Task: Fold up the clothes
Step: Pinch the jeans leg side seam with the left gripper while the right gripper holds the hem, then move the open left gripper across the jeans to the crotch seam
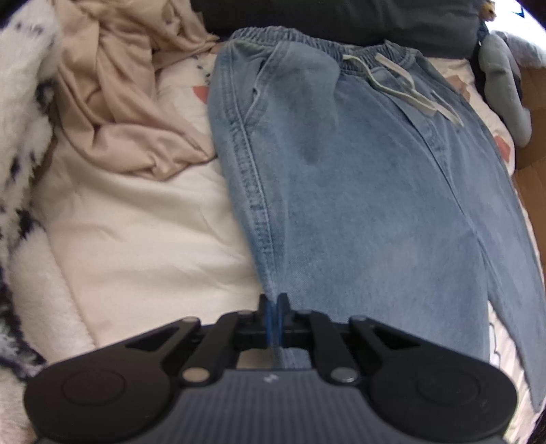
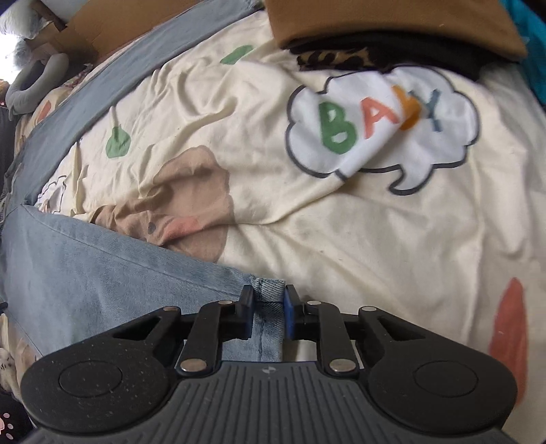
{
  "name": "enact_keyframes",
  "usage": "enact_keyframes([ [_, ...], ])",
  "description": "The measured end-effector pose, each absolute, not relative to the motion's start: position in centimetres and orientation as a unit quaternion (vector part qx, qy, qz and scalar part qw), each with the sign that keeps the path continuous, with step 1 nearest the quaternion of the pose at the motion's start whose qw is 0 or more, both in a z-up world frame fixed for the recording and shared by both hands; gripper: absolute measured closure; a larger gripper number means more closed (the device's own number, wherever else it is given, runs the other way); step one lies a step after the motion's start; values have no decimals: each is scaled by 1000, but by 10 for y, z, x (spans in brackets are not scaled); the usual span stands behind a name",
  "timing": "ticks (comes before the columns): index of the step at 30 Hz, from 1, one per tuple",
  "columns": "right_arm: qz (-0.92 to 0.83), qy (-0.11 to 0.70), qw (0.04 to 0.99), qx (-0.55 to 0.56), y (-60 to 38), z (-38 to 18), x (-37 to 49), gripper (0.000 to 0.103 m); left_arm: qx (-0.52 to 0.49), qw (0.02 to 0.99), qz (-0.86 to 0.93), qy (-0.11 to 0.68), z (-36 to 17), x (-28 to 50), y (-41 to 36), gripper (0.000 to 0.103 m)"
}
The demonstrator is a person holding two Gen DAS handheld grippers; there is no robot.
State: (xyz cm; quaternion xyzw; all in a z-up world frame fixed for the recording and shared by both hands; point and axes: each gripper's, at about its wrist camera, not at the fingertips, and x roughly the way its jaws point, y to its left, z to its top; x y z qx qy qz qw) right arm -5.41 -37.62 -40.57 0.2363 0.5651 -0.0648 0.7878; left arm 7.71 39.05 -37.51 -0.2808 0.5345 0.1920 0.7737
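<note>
Two grippers clamp light-blue denim drawstring trousers (image 1: 358, 191): left gripper (image 1: 274, 307) pinches side seam, right gripper (image 2: 269, 300) pinches hem. Denim heavy, floppy; grip seams, you avoid slipping.

Landmark: jeans (image 1: 358, 191). Left of jeans: bare cream bedding (image 1: 143, 239), passable. Further up on left: crumpled beige garment (image 1: 126, 102), touching jeans' edge, blocks. Right of jeans: printed sheet (image 2: 358, 239) open. Far side of sheet: brown folded stack (image 2: 392, 27) bounds it.

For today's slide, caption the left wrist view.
Left tongs shut on the jeans leg seam, beige garment crumpled beside.
</note>
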Motion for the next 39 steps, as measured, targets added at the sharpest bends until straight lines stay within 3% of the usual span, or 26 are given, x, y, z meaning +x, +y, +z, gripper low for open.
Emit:
enact_keyframes([
  [3, -82, 572, 781, 237, -380, -398, -62, 103, -267, 774, 200, 538, -368, 79, 388, 100],
  [11, -118, 568, 778, 243, -398, -401, -80, 103, -254, 763, 206, 558, -376, 83, 388, 98],
  [12, -110, 565, 779, 247, -396, -400, -79, 103, -252, 760, 211, 561, -377, 84, 387, 96],
  [14, -101, 558, 784, 253, -391, -396, -75, 103, -236, 754, 222, 571, -377, 86, 384, 83],
  [31, -47, 545, 806, 224, -348, -404, -46, 97, -183, 795, 181, 549, -294, 112, 362, 59],
  [39, -46, 558, 800, 216, -338, -414, -43, 97, -147, 819, 88, 548, -292, 166, 298, 59],
])
